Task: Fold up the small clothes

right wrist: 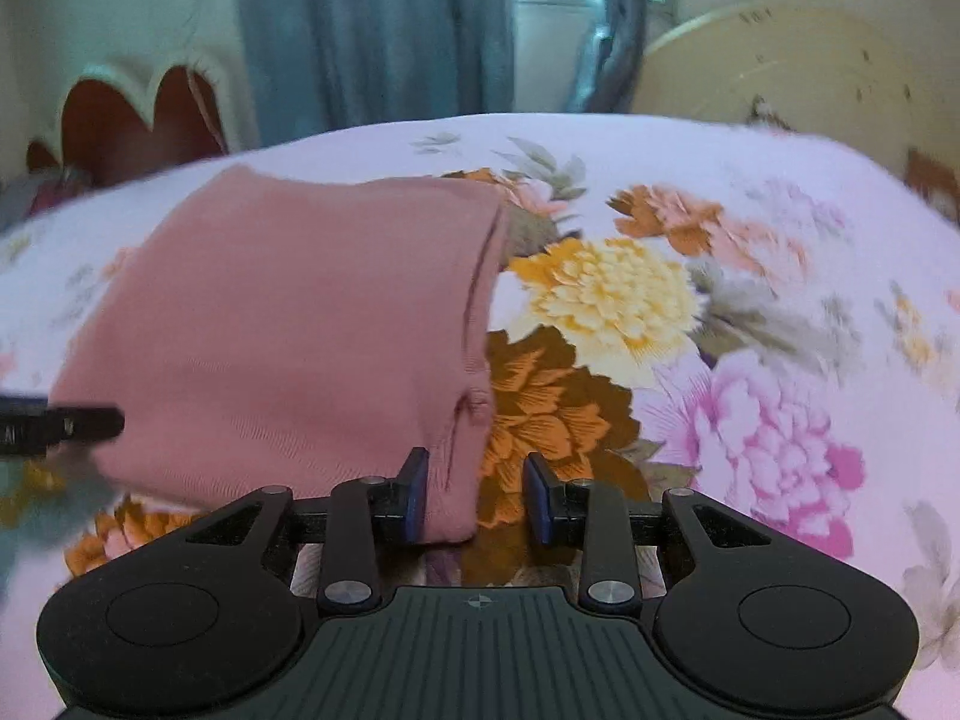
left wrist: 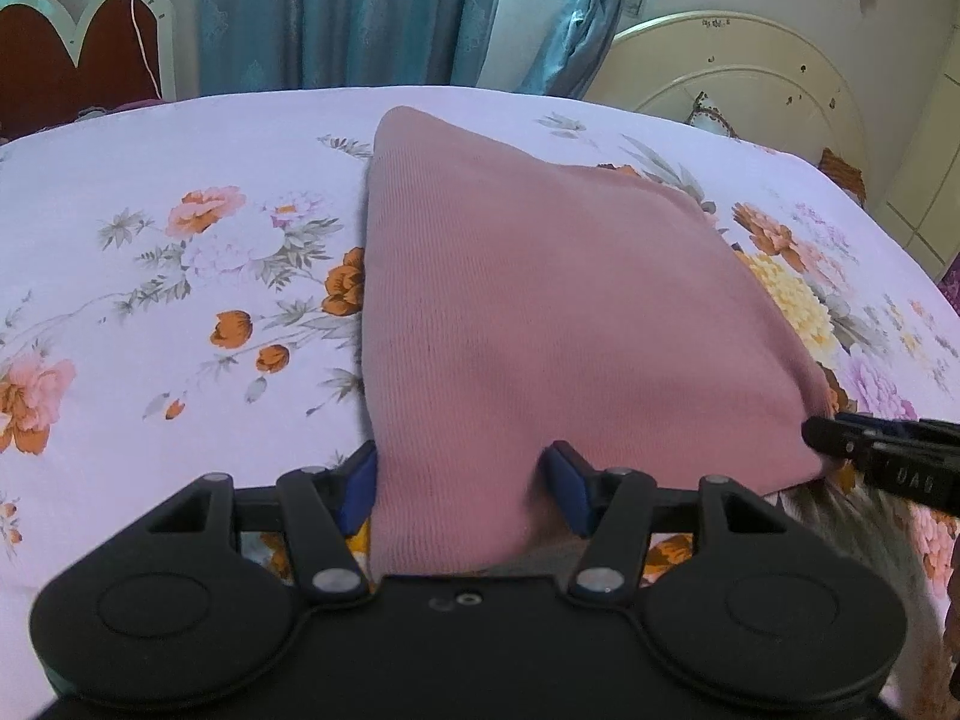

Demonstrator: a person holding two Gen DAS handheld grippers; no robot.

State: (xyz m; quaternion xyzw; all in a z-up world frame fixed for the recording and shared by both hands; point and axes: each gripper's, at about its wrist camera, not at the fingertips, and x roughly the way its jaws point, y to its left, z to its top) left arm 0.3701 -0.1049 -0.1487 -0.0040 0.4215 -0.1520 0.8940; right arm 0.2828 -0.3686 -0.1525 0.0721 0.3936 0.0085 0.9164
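Note:
A dusty-pink knitted garment [left wrist: 540,300] lies folded on the floral bedsheet [left wrist: 180,210], narrowing toward the far side. Its near edge runs between the blue pads of my left gripper [left wrist: 462,480]; the cloth fills the gap flat and unbunched, and the jaws stand apart. In the right wrist view the garment [right wrist: 300,330] has its near right corner between the pads of my right gripper [right wrist: 477,498]. That corner rests against the left pad, with bare sheet showing before the right pad. Each gripper's black finger shows at the edge of the other's view: right [left wrist: 870,450], left [right wrist: 60,423].
The bedsheet [right wrist: 720,300] spreads wide to both sides of the garment. Behind the bed stand a cream round headboard [left wrist: 750,78], a red and white scalloped headboard [left wrist: 78,48] and blue curtains [left wrist: 360,12] beside a window.

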